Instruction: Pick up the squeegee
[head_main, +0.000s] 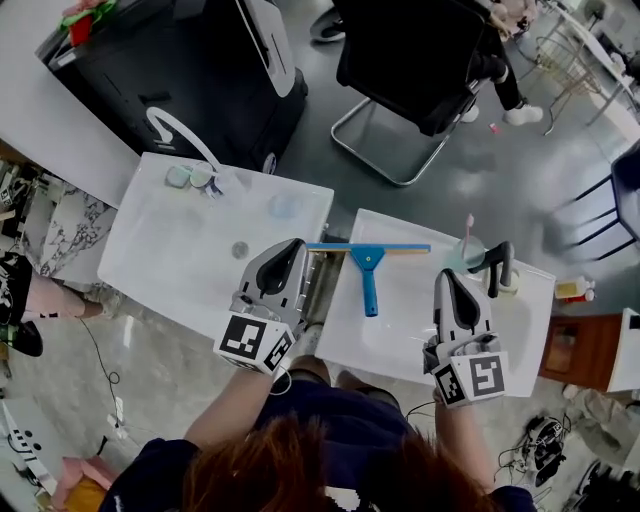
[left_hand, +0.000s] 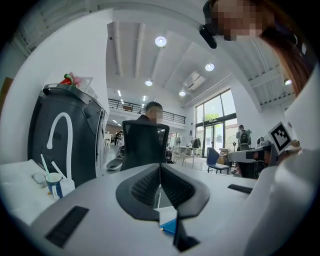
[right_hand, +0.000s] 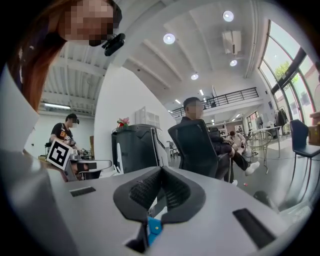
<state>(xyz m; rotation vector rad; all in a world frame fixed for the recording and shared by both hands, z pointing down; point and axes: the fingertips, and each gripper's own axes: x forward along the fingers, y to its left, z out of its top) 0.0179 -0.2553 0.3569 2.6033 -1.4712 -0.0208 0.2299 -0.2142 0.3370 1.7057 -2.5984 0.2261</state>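
Both jaws pressed together with nothing in them, left gripper (head_main: 293, 252) and right gripper (head_main: 444, 280) side by side, blue squeegee (head_main: 368, 276) flat between them on white basin (head_main: 400, 335), untouched

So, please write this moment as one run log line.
squeegee: lying on right sink, untouched | left tool: shut, empty | right tool: shut, empty | grasp: not yet

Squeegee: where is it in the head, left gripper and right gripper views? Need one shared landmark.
Head view: squeegee lies centre, on the right white basin.
Left gripper view: blue sliver under the shut left claw, likely its blade end.
Right gripper view: blue bit under the shut right claw; cannot tell if it is the squeegee.
Landmark: black chair, in all three.
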